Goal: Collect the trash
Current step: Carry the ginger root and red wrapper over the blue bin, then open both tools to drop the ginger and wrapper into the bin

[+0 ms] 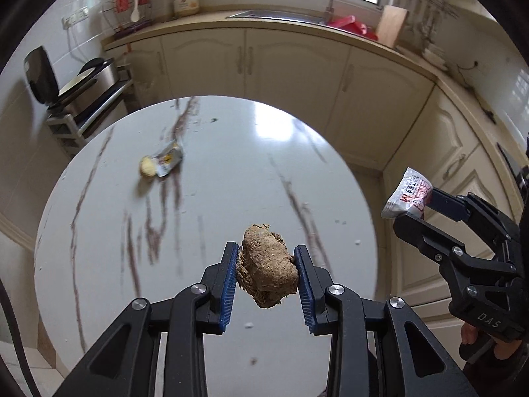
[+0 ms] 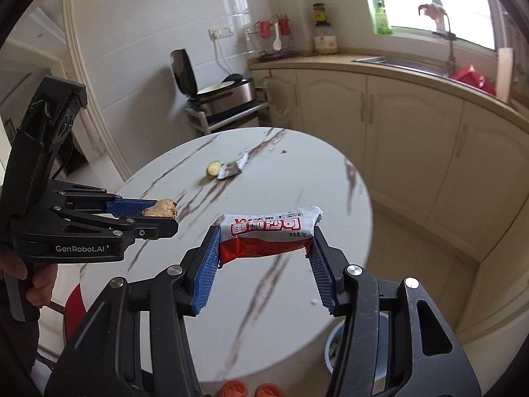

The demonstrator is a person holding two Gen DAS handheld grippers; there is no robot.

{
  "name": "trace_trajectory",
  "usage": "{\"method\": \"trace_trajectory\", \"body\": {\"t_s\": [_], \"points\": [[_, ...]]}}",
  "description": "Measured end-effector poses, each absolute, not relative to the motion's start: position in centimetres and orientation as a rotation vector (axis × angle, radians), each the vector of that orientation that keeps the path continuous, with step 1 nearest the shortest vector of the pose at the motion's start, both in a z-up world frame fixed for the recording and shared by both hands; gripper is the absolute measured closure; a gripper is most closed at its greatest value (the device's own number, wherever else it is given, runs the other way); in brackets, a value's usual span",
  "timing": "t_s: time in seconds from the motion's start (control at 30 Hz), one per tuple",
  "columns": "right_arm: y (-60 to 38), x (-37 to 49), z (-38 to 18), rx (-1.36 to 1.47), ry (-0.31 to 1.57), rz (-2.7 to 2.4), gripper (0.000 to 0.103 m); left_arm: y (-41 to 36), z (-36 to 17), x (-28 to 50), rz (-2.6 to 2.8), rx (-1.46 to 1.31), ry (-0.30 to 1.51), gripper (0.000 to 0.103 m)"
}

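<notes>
My left gripper (image 1: 266, 248) is shut on a brown knobbly piece of ginger (image 1: 267, 271), held above the round white marble table (image 1: 231, 172). In the right wrist view the same left gripper (image 2: 165, 214) hangs at the left with the ginger (image 2: 162, 207). A red and white sachet (image 2: 267, 236) is pinched across its width by my right gripper (image 2: 265, 231), bowed between the blue pads. The right gripper (image 1: 416, 206) with that sachet (image 1: 408, 195) shows at the right edge of the left wrist view. A yellow ginger piece (image 1: 147, 166) and a silver wrapper (image 1: 170, 159) lie on the table's far side.
A blue-rimmed container (image 2: 332, 347) stands on the floor under the table's near right edge. A red seat (image 2: 74, 311) is at the left of the table. Cream cabinets (image 1: 291, 63) with a sink run behind, and an appliance on a rack (image 1: 86, 89) stands at the left.
</notes>
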State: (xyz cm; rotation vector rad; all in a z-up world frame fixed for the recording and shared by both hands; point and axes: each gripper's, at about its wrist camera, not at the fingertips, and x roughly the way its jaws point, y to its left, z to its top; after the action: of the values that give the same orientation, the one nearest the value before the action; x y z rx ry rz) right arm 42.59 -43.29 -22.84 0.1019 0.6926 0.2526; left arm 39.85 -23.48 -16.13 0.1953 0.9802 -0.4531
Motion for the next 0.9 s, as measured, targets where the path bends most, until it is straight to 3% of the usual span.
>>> {"method": "trace_trajectory", "body": {"t_s": [0.3,0.53,0.6,0.7,0.9], "points": [[-56.5,37.3,-25.6,0.26,0.67,0.038,0.053,-39.5,-19.0,39.2,-0.646,0.323,1.039,0.073],[-62.5,36.0,-29.5,0.337,0.715,-0.043,0.053,-47.5,-22.2,40.1,-0.715,0.401,1.075,0.071],[-63.4,36.2,-30.4,0.354,0.724,-0.049,0.053,-48.8,-22.8,40.8,-0.71,0.42,1.079,0.063],[-64.5,36.2,-31.5,0.364,0.738,-0.057,0.053,-49.8,-23.5,41.9,-0.691,0.442,1.06,0.032],[-64.6,37.0,-32.9,0.373,0.772,-0.046,0.052,-48.9,-24.1,42.7,-0.665,0.439,1.043,0.03]]}}
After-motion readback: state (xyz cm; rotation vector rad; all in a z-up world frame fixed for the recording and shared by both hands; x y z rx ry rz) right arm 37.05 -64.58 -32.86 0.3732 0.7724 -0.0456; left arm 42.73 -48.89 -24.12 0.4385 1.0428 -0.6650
